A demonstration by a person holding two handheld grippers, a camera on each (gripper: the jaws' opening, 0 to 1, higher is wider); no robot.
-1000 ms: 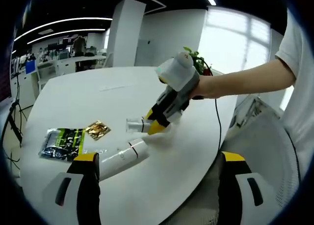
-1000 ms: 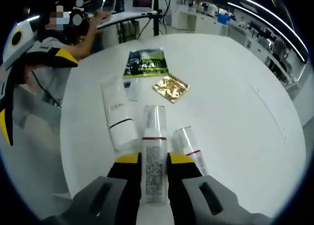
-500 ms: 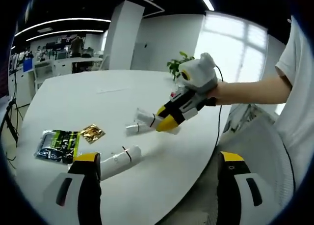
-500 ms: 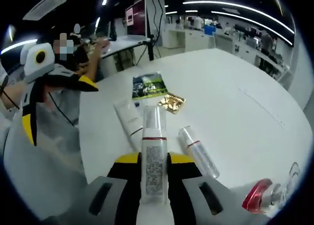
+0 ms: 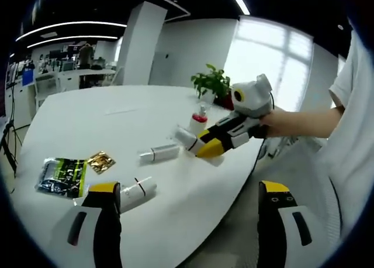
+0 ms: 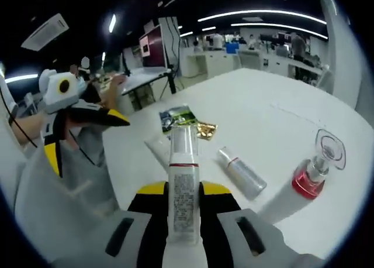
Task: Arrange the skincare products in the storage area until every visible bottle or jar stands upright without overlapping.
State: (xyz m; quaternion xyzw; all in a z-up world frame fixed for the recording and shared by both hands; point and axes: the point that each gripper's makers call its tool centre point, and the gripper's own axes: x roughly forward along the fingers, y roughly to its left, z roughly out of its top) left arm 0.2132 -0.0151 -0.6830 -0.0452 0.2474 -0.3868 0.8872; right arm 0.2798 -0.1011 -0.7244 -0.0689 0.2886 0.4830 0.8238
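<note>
left gripper view: over table (image 5: 193,192) edge, facing window | right gripper view: facing office | shared: green packet (image 5: 59,176) (image 6: 176,116)

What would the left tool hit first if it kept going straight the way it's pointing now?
Probably the white tube lying on the white table, just ahead of the left tool by its left jaw. Past the tube lies a clear-capped bottle. Depth is hard to judge, so the tool might pass beside the tube.
</note>
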